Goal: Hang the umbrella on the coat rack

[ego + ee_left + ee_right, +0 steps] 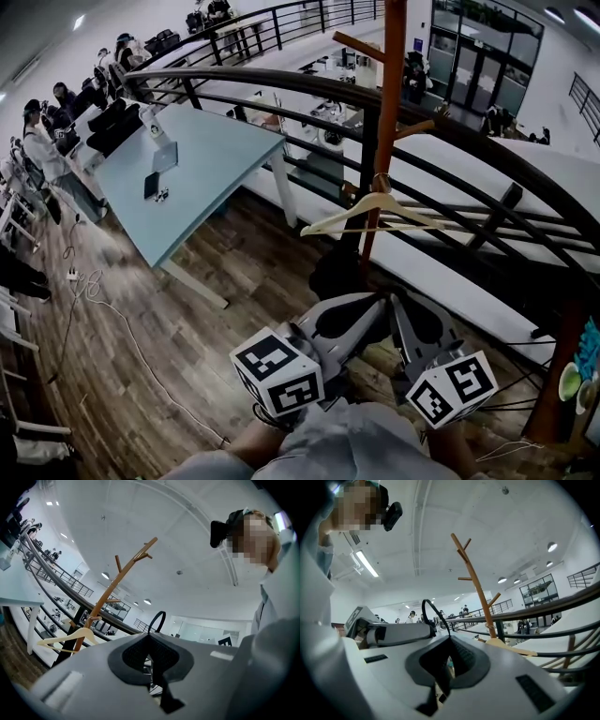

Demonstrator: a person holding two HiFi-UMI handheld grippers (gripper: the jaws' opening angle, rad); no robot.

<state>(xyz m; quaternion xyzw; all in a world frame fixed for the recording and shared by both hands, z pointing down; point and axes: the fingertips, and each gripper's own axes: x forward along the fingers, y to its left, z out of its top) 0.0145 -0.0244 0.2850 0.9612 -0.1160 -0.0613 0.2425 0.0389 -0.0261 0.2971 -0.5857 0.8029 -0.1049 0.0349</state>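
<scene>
Both tongs clenched on the umbrella [333, 274]: left gripper [150, 639], right gripper [449, 641]. It's low, just before the coat rack [386, 122], below its hanger [375, 211]. Probably light, floppy fabric. I'd hang it by the strap loop [158, 619].

Left tool [371, 304], right tool [401, 304] side by side, jaws clamped.
</scene>
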